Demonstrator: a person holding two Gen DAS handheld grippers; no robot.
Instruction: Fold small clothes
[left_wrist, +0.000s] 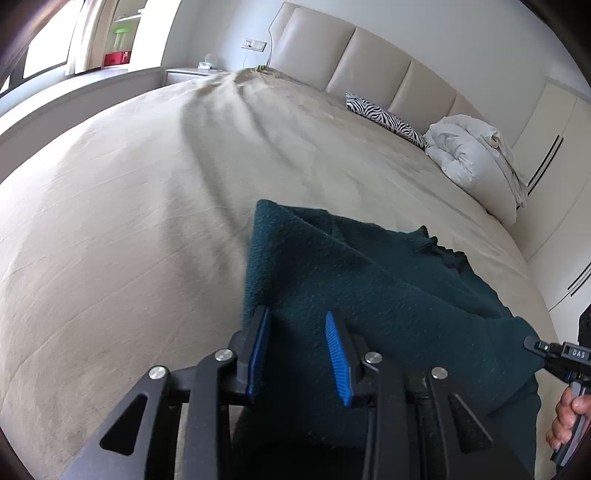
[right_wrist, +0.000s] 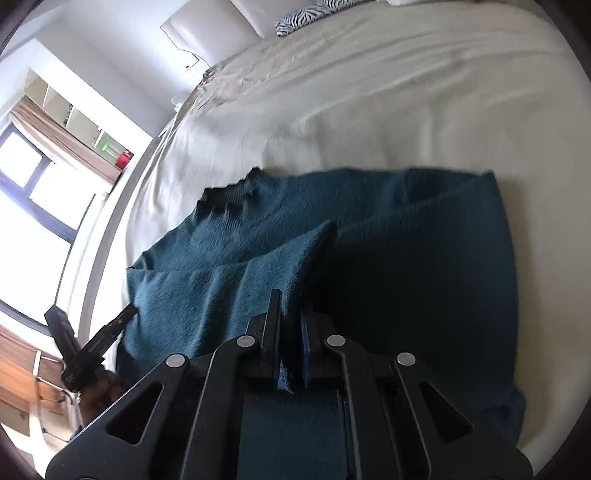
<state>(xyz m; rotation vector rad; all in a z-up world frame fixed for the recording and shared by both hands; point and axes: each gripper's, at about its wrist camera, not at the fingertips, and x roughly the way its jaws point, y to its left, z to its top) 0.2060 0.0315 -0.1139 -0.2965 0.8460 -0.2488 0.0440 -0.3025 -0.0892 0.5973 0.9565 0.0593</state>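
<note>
One fold partly made: my right gripper (right_wrist: 290, 332) clamps a raised flap of the dark teal fuzzy knit sweater (right_wrist: 369, 258) on the beige bed (left_wrist: 147, 184); my left gripper (left_wrist: 297, 343) hangs wide, empty. Final folds remain.

Right hand-held gripper (right_wrist: 290, 332) pinches teal sweater (right_wrist: 369, 229) fold on white bed (right_wrist: 369, 92)

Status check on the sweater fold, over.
Left hand-held gripper open over sweater. Right hand-held gripper shut on a raised sweater fold. Sweater partly folded on bed. Nothing in the way.
</note>
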